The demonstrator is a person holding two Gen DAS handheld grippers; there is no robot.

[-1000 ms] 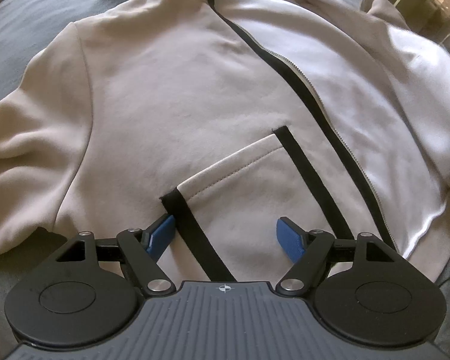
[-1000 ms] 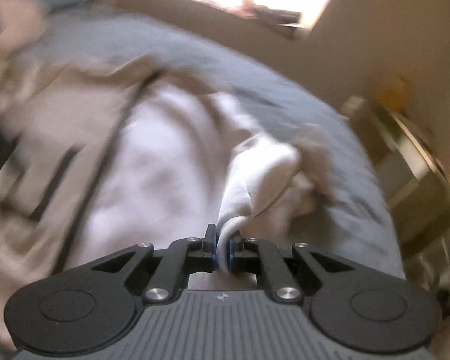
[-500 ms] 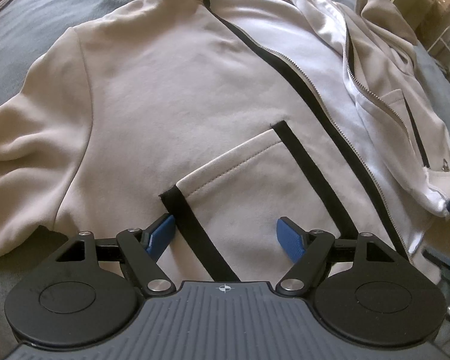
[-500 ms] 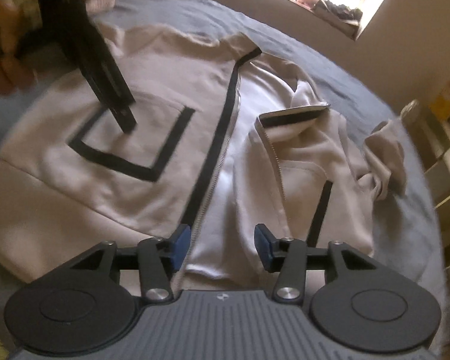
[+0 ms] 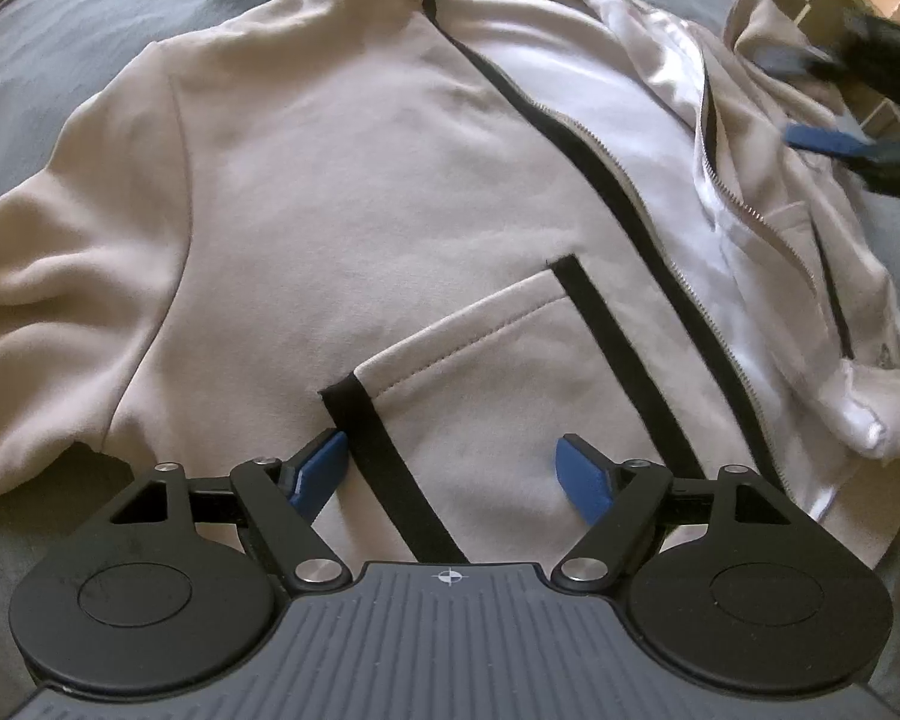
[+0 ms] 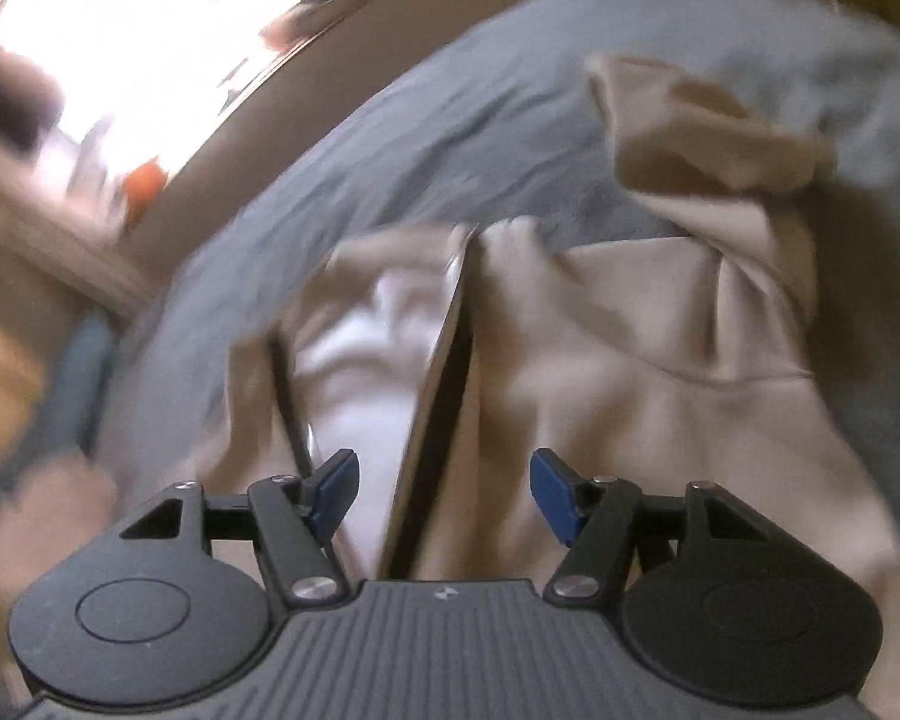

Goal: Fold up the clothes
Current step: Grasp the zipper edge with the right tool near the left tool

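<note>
Left sleeve: lies spread out at the left of the left wrist view, wrinkled near the cuff end, resting on the grey bed.
Left gripper: released, jaws wide apart, low over the pocket at the bottom centre of the frame, holding nothing.
Jacket: beige, unzipped, front up on the bed; the left panel lies flat, the white lining shows in the middle.
Right panel: rumpled and partly turned over at the right of the frame.
Right gripper: released, empty, above the black zip edge; the view is blurred.
Doing it well: I'd judge the bunched right panel wants spreading flat first, pinched by its hem edge, one layer only.
</note>
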